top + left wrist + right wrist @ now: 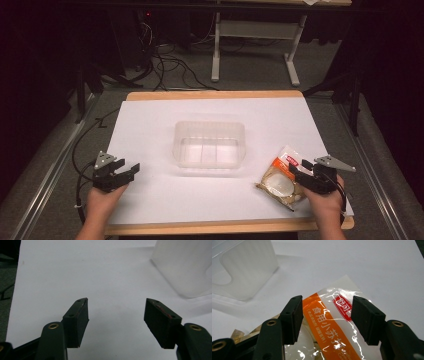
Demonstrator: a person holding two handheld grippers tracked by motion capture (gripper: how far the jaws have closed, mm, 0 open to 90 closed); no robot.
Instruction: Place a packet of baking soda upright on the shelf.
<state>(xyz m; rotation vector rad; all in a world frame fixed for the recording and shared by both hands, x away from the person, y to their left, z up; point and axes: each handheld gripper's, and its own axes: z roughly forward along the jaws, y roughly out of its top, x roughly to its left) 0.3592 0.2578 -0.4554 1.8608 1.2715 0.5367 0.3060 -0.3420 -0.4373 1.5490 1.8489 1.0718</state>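
The packet [281,179] lies flat on the white sheet [165,200] near the right front corner of the table [215,94], well apart from the clear plastic tub [210,144] at the middle. It is seen as a glossy, crinkled plastic pouch with an orange band of white print, a small red label near its top edge and a pale round shape showing through its clear part. The right gripper [295,171] is held just over the packet's near end; in the right gripper view the right gripper [325,315] has its two black jaws spread apart, with the orange band and the red label seen in the gap between them. The pads are not pressed on the pouch, and whether the tips touch the film cannot be told. The jaws are blocky and matte, with small screw holes and brass-coloured pivots at their bases.

The left gripper [131,171] is held low at the left front of the sheet, well apart from the packet. In the left gripper view the left gripper [116,315] has its jaws standing apart over bare white sheet, nothing between them. The tub is smooth, translucent and rectangular with rounded corners.
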